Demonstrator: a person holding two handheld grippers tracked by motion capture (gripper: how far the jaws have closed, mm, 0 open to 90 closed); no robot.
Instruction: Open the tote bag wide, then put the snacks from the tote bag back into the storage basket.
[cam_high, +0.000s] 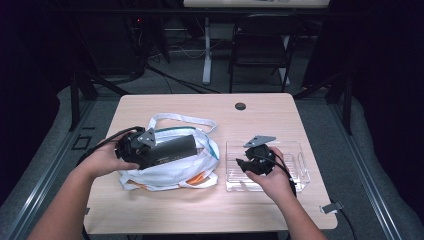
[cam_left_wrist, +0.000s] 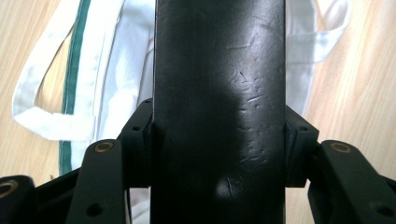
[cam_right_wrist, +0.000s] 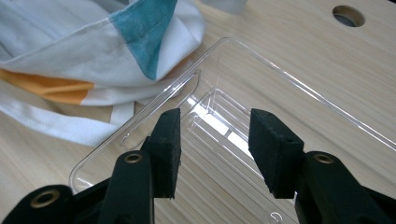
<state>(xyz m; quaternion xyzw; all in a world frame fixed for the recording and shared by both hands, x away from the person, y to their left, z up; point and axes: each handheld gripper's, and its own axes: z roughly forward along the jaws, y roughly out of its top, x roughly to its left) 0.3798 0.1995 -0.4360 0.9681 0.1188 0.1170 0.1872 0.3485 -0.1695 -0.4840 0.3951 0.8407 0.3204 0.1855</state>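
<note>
table (cam_high: 260, 210): light wood, cable hole (cam_high: 240, 106) far centre; dark folding chair (cam_high: 260, 45) beyond far edge
bag (cam_high: 165, 172): white cloth, teal and orange patches, crumpled left of centre, straps loose toward far side
tray (cam_high: 300, 165): clear plastic, ribbed floor, right of bag, just beside it
black cylinder (cam_left_wrist: 219, 93): scuffed, lies over bag, far end hidden
left gripper (cam_high: 134, 147): jaws clamped on black cylinder
right gripper (cam_right_wrist: 215, 140): jaws apart over tray, gripping nothing
</note>
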